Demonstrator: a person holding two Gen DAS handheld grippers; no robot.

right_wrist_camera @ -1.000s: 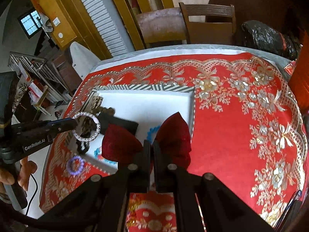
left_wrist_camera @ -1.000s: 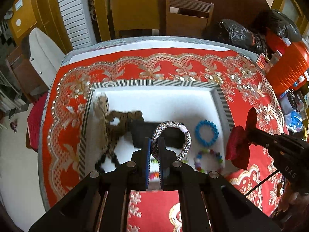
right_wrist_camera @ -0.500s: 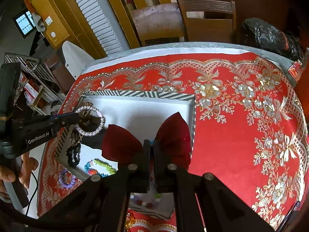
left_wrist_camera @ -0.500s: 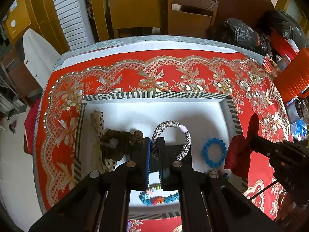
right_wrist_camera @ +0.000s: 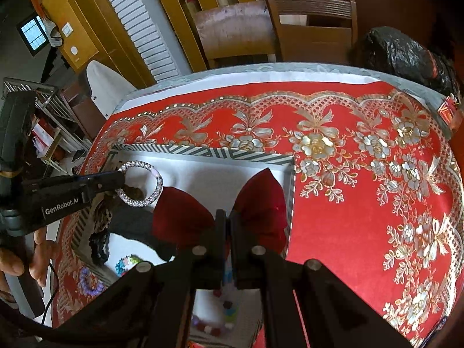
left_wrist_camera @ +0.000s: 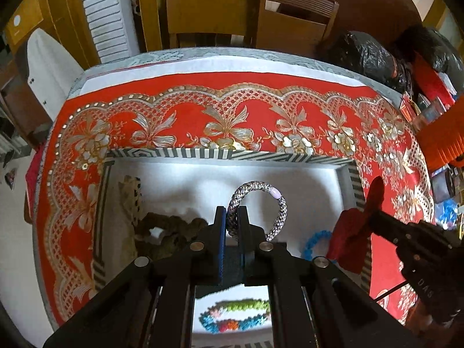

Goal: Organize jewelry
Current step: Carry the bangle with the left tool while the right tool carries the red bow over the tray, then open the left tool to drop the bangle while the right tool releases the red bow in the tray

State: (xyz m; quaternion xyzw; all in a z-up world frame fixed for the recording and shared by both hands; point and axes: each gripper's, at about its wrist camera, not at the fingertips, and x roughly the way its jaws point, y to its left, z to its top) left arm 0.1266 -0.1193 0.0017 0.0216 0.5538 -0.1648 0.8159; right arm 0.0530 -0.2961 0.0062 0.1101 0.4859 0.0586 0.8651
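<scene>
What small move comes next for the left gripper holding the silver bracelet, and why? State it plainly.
Probably lower the left gripper toward the bare white floor of the striped-rim tray, then open. Its jaws are shut on the silver braided rope bracelet, which hangs above the tray; the open patch ahead lies clear of the brown braided piece and blue beaded bracelet. The right gripper holds a dark red fabric bow alongside.

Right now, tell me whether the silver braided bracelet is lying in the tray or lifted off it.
Lifted. The left gripper is shut on the silver braided bracelet, which stands upright above the tray; the right-wrist view shows it hanging clear.
</scene>
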